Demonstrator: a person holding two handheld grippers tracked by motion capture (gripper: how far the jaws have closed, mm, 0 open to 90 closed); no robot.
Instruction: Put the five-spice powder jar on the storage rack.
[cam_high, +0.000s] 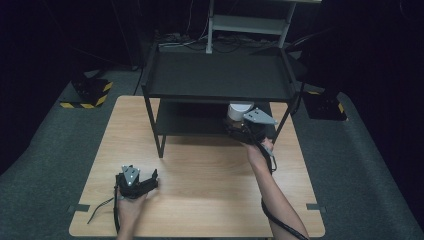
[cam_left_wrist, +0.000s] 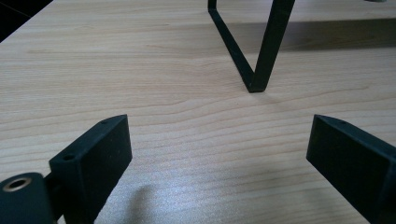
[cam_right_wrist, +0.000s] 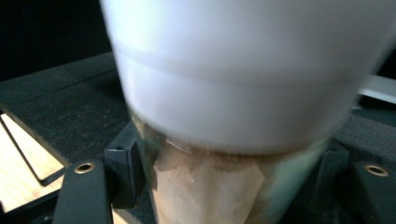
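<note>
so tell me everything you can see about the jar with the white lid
The jar has a wide white lid with a faint ridge round it, probably plastic, over a clear body that looks like glass, with something pale tan inside. It seems upright and blurred in the right gripper view, clamped between the black jaws of the right tongs, which grip the clear body just under the lid. From above, the lid sits at the front right of the black rack, by its lower shelf; whether it rests on anything cannot be told.
</note>
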